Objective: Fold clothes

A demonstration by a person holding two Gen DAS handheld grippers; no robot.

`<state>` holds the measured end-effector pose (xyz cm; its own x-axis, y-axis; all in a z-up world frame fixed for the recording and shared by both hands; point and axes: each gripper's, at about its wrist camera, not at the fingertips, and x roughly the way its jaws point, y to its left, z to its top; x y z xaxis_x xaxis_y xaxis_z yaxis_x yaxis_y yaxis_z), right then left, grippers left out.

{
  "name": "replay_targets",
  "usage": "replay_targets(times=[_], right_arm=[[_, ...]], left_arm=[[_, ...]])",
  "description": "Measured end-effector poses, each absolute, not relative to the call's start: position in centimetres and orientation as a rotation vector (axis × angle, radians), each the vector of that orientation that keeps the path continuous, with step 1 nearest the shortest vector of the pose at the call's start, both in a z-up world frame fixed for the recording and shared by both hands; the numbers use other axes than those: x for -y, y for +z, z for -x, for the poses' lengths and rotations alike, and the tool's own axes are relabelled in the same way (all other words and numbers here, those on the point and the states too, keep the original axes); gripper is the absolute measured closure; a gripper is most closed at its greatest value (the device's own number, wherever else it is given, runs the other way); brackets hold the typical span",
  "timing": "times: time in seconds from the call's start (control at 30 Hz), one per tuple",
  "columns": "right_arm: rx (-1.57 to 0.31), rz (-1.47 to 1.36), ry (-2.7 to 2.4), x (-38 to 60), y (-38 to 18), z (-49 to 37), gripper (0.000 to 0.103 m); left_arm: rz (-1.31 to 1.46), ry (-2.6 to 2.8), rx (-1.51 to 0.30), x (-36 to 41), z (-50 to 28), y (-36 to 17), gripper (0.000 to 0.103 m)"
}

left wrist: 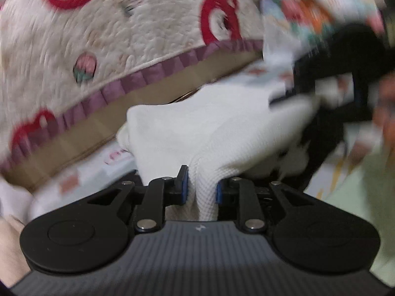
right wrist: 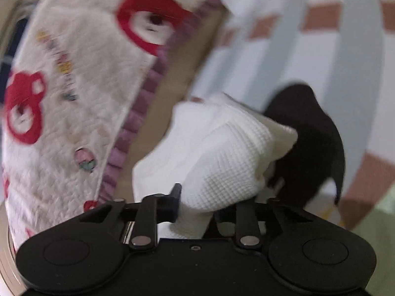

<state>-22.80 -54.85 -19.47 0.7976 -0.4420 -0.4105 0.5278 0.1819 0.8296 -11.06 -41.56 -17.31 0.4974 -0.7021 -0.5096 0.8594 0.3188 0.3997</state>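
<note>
Fabric is bunched in both grips: the left claw (left wrist: 202, 190) pinches a ridge of the white waffle-knit garment (left wrist: 217, 123) between its blue pads, and the right claw (right wrist: 195, 203) is clamped on another wad of the same cloth, its right finger buried under the fabric. The garment hangs in a crumpled lump between the two, above a patterned sheet (right wrist: 321, 19) with pale blue bands and terracotta squares. Just beyond it runs the frilled purple edge of a cream quilt (left wrist: 74, 37) printed with red bears. A black cloth (right wrist: 313, 133) sits behind the white wad in the right wrist view.

Both grips look like thick gathered folds, not clean edges or corners, so pulling the claws apart would likely leave the garment twisted, not flat. A bunched layer could also slip out. The black cloth lies close enough to be dragged along or caught in the fold.
</note>
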Motion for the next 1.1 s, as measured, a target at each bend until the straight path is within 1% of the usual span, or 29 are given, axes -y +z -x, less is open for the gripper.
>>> replay_targets(times=[0.1,0.2,0.3,0.43,0.53,0.6,0.67,0.73,0.83,0.93,1.03,1.1], right_arm=[[-0.094,-1.136,-0.67,54.8,-18.7,23.2,0.085],[-0.108,-1.083,-0.652,54.7,-18.1,23.4,0.086],[-0.105,-1.065,-0.64,54.6,-17.8,23.9,0.086],[-0.055,-1.137,-0.545,53.8,-16.8,26.1,0.086],[-0.052,-1.148,-0.455,51.5,-14.4,29.8,0.086],[-0.076,-1.107,-0.414,49.0,-12.8,32.3,0.086],[-0.065,-1.108,-0.419,46.6,-12.9,34.7,0.086],[-0.069,-1.112,-0.468,44.6,-14.7,36.0,0.086],[-0.128,-1.131,-0.494,44.5,-16.3,36.4,0.086],[-0.124,-1.118,-0.518,45.0,-15.7,36.6,0.086],[-0.14,-1.128,-0.518,46.6,-14.6,35.5,0.085],[-0.178,-1.112,-0.51,48.0,-13.5,34.5,0.085]], left_arm=[[-0.823,-1.035,-0.191,42.0,12.5,-19.3,0.075],[-0.944,-1.008,-0.112,42.1,13.3,-19.7,0.085],[-0.981,-1.036,-0.112,41.7,13.5,-18.5,0.088],[-0.895,-1.167,-0.24,39.1,13.2,-14.2,0.088],[-0.854,-1.286,-0.355,36.4,13.7,-10.5,0.088],[-0.833,-1.372,-0.463,34.1,14.4,-8.8,0.088],[-0.787,-1.42,-0.566,32.6,14.7,-8.7,0.087],[-0.756,-1.436,-0.651,31.9,14.9,-9.2,0.087],[-0.763,-1.436,-0.692,32.4,15.0,-10.3,0.086],[-0.742,-1.485,-0.717,33.3,14.2,-9.4,0.085],[-0.706,-1.503,-0.793,34.9,12.3,-7.7,0.086],[-0.716,-1.516,-0.822,36.1,11.2,-6.5,0.086]])
